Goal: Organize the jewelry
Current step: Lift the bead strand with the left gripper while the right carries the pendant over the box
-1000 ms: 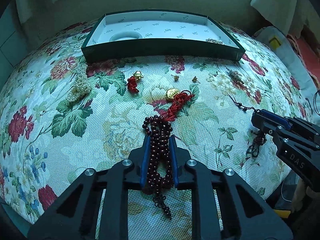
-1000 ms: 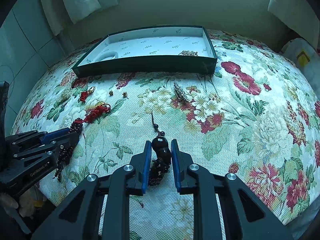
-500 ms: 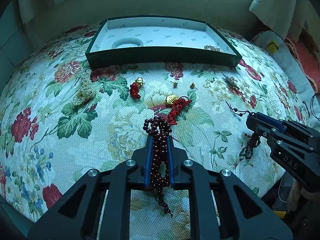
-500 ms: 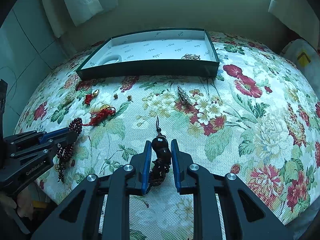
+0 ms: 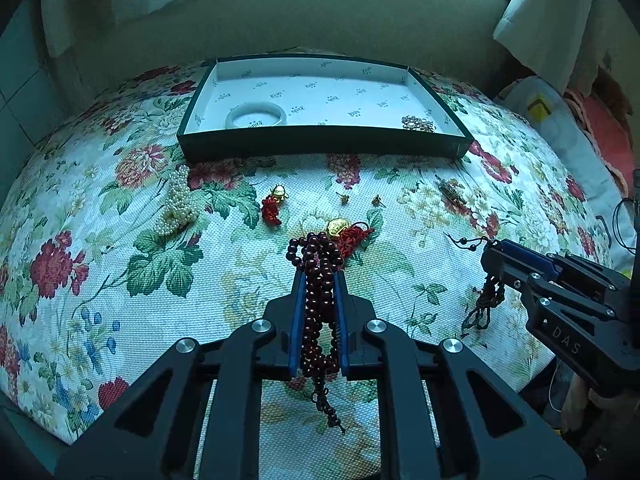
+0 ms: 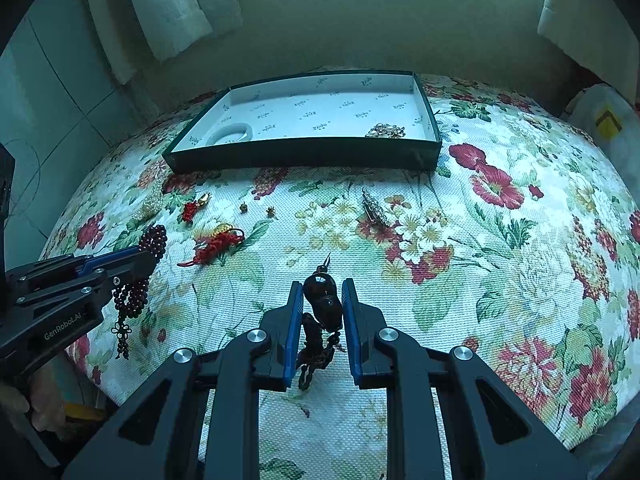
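My left gripper (image 5: 318, 276) is shut on a dark red bead strand (image 5: 318, 312) that is lifted off the floral cloth, its tassel hanging below the jaws. In the right wrist view the same left gripper (image 6: 146, 254) holds the bead strand (image 6: 154, 238) at the left. My right gripper (image 6: 319, 286) is shut on a dark gourd pendant (image 6: 322, 296) with a brown cord dangling beneath; it also appears as the right gripper (image 5: 494, 248) in the left wrist view. A green-walled tray (image 5: 320, 148) at the back holds a white bangle (image 5: 256, 116) and a gold brooch (image 5: 418, 123).
On the floral cloth (image 5: 120, 288) lie a pearl strand (image 5: 178, 204), a small red knot charm (image 5: 272, 206), a gold charm on red cord (image 5: 348, 232), two small earrings (image 5: 344, 198), and a metal clip (image 5: 450, 192). A wall and curtains stand behind the tray.
The left gripper has tightened on the bead strand and risen with it off the cloth. The right gripper has lifted slightly with the pendant, still shut on it.
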A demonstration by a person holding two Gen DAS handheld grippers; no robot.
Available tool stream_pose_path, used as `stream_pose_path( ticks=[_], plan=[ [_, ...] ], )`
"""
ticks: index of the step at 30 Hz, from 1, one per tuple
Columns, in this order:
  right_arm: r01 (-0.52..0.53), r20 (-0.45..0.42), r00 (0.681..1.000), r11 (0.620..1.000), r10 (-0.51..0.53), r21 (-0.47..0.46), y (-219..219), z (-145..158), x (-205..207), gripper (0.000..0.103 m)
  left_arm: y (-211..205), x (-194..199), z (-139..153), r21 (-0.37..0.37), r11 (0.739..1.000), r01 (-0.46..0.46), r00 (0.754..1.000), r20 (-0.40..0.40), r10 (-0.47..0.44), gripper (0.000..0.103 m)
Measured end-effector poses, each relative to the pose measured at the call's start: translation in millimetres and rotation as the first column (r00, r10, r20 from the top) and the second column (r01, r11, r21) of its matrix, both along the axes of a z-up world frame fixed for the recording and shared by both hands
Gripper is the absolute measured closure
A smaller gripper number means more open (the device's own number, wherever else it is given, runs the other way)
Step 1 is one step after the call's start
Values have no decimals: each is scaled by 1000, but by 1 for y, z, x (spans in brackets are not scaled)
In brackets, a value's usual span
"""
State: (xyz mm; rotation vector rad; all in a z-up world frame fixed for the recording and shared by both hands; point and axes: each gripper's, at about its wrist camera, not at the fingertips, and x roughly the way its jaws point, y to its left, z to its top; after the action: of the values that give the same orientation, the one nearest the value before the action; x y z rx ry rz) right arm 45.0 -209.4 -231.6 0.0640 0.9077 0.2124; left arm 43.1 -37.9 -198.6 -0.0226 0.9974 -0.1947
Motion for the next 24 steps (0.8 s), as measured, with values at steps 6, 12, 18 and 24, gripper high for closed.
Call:
stream_pose_path(
  ticks=[6, 12, 18, 24],
  plan=[
    [0, 24, 1000, 1000, 0, 18, 0, 12, 5, 83, -1, 10, 9, -7, 1000, 0, 1000, 21, 0, 90],
    [-2, 67, 998, 999, 0, 33, 3, 30, 19, 83, -5, 28, 21, -9, 1000, 11, 998, 57, -10, 90],
    [-13, 139, 990, 999, 7, 42, 7, 56, 46, 83, -11, 59, 35, -17, 1000, 23, 995, 97, -21, 90],
    [-12, 212, 977, 999, 1, 53, 9, 80, 87, 83, -21, 103, 54, -13, 999, 30, 987, 160, -28, 90]
  ],
)
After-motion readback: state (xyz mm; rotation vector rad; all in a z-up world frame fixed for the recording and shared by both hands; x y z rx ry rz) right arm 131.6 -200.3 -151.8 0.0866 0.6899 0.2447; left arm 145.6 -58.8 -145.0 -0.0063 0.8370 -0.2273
